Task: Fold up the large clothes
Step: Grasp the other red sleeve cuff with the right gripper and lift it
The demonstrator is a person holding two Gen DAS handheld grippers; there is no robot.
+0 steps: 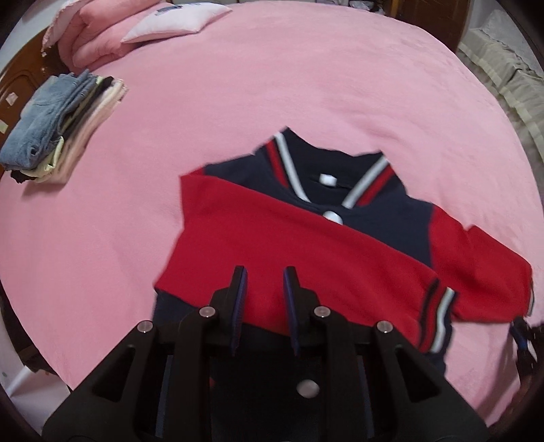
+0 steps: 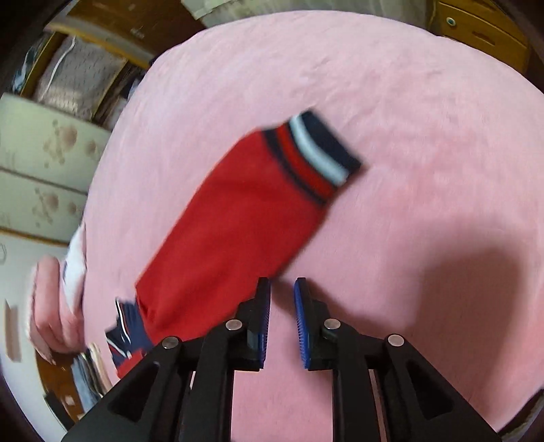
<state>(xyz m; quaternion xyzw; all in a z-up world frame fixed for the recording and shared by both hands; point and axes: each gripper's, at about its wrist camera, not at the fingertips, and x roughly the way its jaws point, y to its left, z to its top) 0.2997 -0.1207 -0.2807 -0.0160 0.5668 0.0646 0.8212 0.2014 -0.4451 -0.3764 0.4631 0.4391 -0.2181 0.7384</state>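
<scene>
Jacket (image 1: 380, 217) flat on bed (image 1: 306, 85); both tools empty

jacket (image 1: 384, 221): navy, red sleeves, red-white striped trim | bedspread (image 1: 306, 85): pink | folded stack (image 1: 64, 125): seemingly denim-blue, cream

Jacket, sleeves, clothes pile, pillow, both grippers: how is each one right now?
Jacket: flat on the bed, collar open.
Left sleeve: folded across the chest.
Right sleeve: stretched out, not folded.
Clothes pile: folded, stacked.
Pillow: lying flat.
Left hand-held gripper: open, empty.
Right hand-held gripper: open, empty.
</scene>
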